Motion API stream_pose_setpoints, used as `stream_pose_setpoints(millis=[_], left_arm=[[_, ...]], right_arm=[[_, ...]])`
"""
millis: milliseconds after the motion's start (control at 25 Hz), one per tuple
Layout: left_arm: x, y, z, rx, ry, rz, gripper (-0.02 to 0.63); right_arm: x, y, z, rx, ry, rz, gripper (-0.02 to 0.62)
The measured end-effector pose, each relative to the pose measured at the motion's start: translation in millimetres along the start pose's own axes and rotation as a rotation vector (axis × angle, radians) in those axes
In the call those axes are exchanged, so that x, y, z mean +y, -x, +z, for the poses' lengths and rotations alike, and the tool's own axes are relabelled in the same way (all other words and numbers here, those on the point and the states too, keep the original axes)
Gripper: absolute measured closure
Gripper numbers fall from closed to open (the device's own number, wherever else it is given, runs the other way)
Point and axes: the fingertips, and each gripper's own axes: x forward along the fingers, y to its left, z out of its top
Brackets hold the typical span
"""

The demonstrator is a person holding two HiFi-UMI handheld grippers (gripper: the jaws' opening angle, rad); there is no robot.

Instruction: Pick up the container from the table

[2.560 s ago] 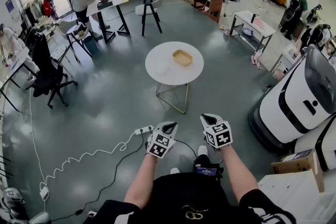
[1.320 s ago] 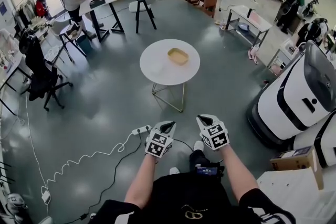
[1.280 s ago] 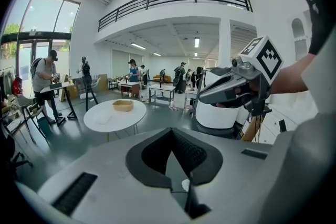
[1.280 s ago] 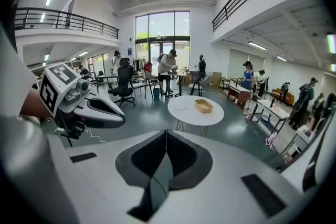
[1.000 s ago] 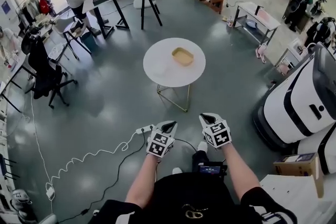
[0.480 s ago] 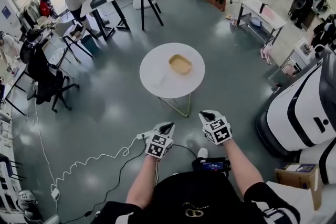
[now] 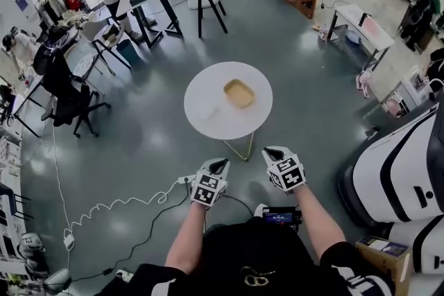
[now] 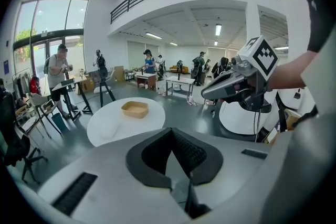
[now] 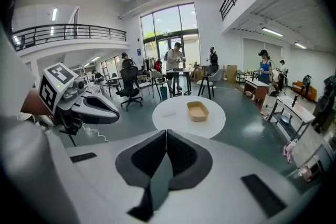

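Observation:
A shallow tan container sits on the round white table, right of its middle. The left gripper view shows the container ahead and to the left, and in the right gripper view the container lies ahead and slightly right. Both grippers hang over the floor short of the table's near edge. My left gripper is shut with nothing in it, as its own view confirms. My right gripper is likewise shut and empty.
A pale flat thing lies on the table left of the container. A power strip and white cable trail over the floor at left. A large white machine stands at right. Desks, chairs and people fill the far side.
The table and container have come nearer in the head view. Both grippers have moved forward toward the table, still shut.

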Motion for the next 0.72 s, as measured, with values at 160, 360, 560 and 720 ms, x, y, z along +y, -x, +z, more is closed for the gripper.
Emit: stream_pose_setpoints(millis=[160, 360, 560, 720], left_arm=[[0, -12, 6, 0.002, 0.015, 0.026, 0.597], [3, -19, -2, 0.034, 0.029, 0.028, 0.597], [20, -35, -2, 0.033, 0.032, 0.014, 0.597], [36, -58, 5, 0.018, 0.014, -0.015, 0.597]], right_arm=[[-18, -5, 0, 0.003, 0.005, 0.018, 0.531], [-23, -16, -1, 0.011, -0.002, 0.037, 0.531], [-29, -33, 0, 0.018, -0.011, 0.027, 0.531], [-47, -45, 5, 0.027, -0.011, -0.008, 0.531]])
